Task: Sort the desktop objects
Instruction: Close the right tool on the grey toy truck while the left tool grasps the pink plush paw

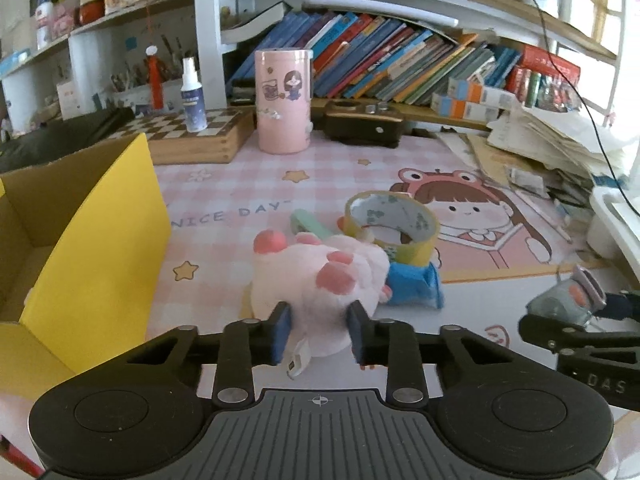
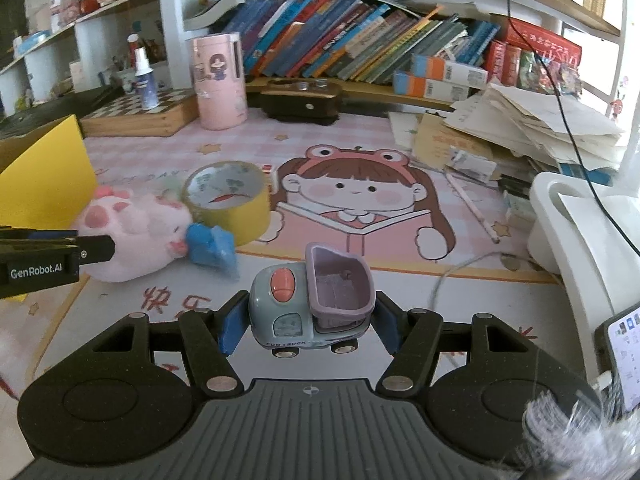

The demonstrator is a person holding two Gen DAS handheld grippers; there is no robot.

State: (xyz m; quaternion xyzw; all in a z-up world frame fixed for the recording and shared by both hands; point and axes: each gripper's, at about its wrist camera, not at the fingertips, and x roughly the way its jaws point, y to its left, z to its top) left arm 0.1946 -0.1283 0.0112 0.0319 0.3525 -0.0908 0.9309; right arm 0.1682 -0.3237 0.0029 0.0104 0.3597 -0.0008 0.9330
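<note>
From the left wrist view, the left gripper has its blue pads pressed into the rear of a soft pink-and-white plush animal with coral paw pads, which lies near the front edge of the pink checked desk mat. The grasp is on squashy fur, so I'd worry it slides out when lifted. The plush leans against a wide roll of yellow tape and a crumpled blue cloth piece; pulling it up could drag either along or topple the roll. An open cardboard box with a yellow flap stands at the mat's left edge, likely the destination; that raised flap could catch the toy on the way in.

From the right wrist view, the right gripper is clamped on a small grey-blue plastic toy truck with a purple tipper bed, near the mat's front edge; whether its wheels rest on the mat I cannot tell. The pads bear on rounded, smooth sides, so the truck might twist or squirt free. A thin grey cable trails just beside it and could snag.
</note>
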